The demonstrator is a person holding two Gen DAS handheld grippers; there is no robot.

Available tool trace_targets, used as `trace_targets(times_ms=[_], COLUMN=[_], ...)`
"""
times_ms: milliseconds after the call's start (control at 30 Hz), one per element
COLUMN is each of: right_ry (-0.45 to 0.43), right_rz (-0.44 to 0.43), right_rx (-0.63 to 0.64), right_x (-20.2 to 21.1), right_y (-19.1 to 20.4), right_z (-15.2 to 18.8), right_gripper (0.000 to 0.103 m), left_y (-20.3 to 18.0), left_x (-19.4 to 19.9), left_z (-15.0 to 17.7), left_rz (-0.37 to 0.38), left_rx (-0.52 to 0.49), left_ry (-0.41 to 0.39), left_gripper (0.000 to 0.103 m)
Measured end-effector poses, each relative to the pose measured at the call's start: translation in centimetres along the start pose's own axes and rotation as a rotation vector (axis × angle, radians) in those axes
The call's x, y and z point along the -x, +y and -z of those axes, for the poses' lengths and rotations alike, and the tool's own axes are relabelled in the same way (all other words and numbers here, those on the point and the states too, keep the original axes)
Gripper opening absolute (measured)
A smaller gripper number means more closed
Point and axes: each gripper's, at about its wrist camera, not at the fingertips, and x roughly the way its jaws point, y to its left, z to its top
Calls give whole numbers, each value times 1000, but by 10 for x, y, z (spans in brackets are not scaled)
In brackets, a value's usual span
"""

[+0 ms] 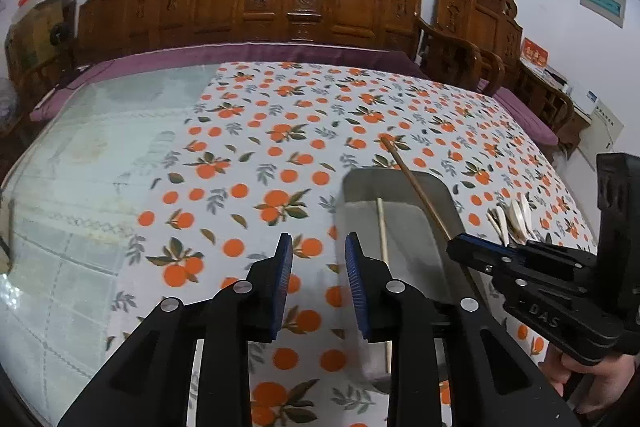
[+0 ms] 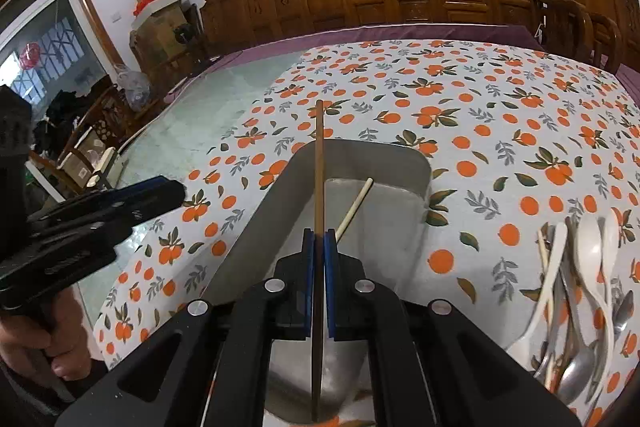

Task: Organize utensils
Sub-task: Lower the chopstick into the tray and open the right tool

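The right hand-held gripper [image 2: 319,247] pinches a dark brown wooden chopstick [image 2: 319,163] over the grey rectangular metal tray [image 2: 416,163], where a pale chopstick [image 2: 356,205] lies. Best lower it level and parallel before letting go. The left hand-held gripper [image 1: 319,259] hovers spread, empty, above the counter [image 1: 240,155].

Your right gripper [image 2: 319,239] is matt black plastic with ribbed blue pads [image 2: 329,267], pressed shut on a dark brown wooden chopstick [image 2: 319,167] with a smooth, dull finish. Below it sits a brushed metal tray [image 2: 400,163], softly reflective, holding a pale bare-wood chopstick [image 2: 354,207]. The tablecloth [image 2: 480,131] looks like smooth printed cloth or vinyl with oranges; beside it the table [image 1: 100,131] shows glossy glass. To your right lie glossy white spoons [image 2: 588,247] and shiny metal spoons [image 2: 576,371]. Your left gripper [image 1: 319,259] shares the same matt plastic.
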Motion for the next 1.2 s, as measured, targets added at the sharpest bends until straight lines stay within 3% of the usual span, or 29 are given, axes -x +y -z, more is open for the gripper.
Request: trace_targets(times_ms=[300, 600, 833, 900, 967, 1067, 1200], right_ry=[38, 41, -49, -71, -85, -87, -82], right_rz=[39, 8, 38, 70, 101, 170, 234], right_rx=[-18, -7, 57, 60, 65, 95, 114], right_x=[-24, -24, 41, 66, 87, 106, 118], right_y=[2, 1, -22, -38, -55, -79, -105], right_z=[12, 16, 17, 19, 22, 30, 40], right_gripper=[6, 9, 9, 9, 9, 20, 20], left_y=[6, 1, -21, -34, -47, -67, -88], left_x=[3, 4, 7, 9, 11, 11, 13], left_z=[-3, -1, 1, 1, 1, 3, 6], left_rz=[2, 8, 36, 50, 67, 90, 109], left_rx=[19, 17, -7, -22, -39, -72, -98], left_ry=[-9, -10, -21, -27, -37, -47, -61], left_gripper=[27, 30, 37, 50, 50, 50, 50])
